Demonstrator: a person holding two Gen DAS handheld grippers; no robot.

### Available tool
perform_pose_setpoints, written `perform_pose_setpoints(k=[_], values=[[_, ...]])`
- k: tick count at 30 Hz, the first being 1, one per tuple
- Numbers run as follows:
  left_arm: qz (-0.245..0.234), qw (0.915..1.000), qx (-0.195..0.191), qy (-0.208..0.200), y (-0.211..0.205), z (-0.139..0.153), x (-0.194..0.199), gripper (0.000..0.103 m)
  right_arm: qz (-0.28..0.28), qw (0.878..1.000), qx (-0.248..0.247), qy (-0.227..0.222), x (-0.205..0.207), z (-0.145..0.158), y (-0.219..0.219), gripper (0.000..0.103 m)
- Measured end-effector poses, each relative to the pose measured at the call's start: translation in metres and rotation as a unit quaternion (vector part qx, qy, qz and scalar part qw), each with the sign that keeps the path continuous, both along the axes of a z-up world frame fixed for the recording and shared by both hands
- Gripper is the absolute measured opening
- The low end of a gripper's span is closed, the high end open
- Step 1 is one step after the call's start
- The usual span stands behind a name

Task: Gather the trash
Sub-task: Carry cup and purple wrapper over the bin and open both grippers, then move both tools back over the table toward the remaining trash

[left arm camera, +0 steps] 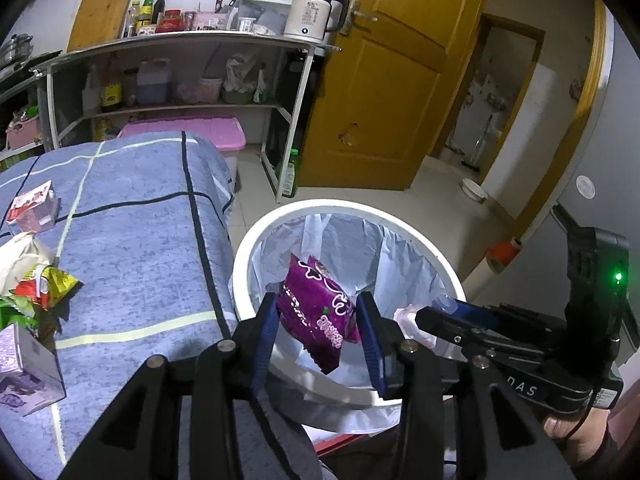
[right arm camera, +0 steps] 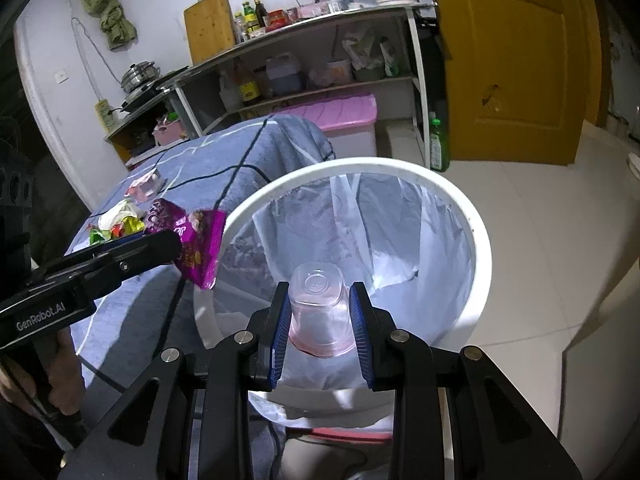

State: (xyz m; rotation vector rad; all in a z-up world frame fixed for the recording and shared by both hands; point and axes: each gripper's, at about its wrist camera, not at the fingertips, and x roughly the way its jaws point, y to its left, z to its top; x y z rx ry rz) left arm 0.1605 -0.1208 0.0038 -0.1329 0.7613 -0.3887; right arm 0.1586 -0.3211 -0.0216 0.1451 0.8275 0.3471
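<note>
My left gripper is shut on a purple snack wrapper and holds it over the white trash bin lined with a clear bag. The wrapper also shows in the right wrist view. My right gripper is shut on a clear plastic cup, bottom facing away, held over the same bin. More trash lies on the blue cloth-covered table: crumpled wrappers and small cartons.
A metal shelf with bottles and a kettle stands behind. A pink-lidded box sits under it. A yellow door is open at the right. A green bottle stands on the tiled floor.
</note>
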Motion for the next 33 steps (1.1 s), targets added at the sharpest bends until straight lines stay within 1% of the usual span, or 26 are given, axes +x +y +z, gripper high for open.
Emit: perform_pose_setpoints(k=[7,11,12,21,26,29,33], values=[[0.001,1.0000,-0.002,0.008,0.003,-0.003,0.004,0.048,-0.001,1.000,-0.002,0.002,0.001,-0.003,-0.001,0.032],[0.003,1.0000,-0.004,0.003,0.005,0.000,0.001,0.050,-0.002,1.000,-0.004,-0.002,0.001,-0.003,0.000,0.043],[0.005,1.0000,-0.005,0.002,0.007,0.001,0.000,0.050,-0.003,1.000,-0.004,-0.003,0.001,-0.002,0.001,0.044],[0.023,0.9995,-0.018,-0.008,0.029,0.008,-0.020,0.050,0.000,1.000,-0.011,-0.013,-0.008,0.007,0.005,0.047],[0.038,0.9990,-0.019,-0.016,0.044,0.013,-0.036,0.050,0.019,0.999,-0.006,-0.026,-0.019,0.016,0.017,0.047],[0.051,0.9983,-0.013,-0.024,0.055,0.014,-0.047,0.050,0.038,0.999,0.002,-0.031,-0.025,0.018,0.027,0.047],[0.073,0.9970,-0.007,-0.026,0.073,0.013,-0.061,0.050,0.062,0.997,0.005,-0.036,-0.032,0.020,0.044,0.051]])
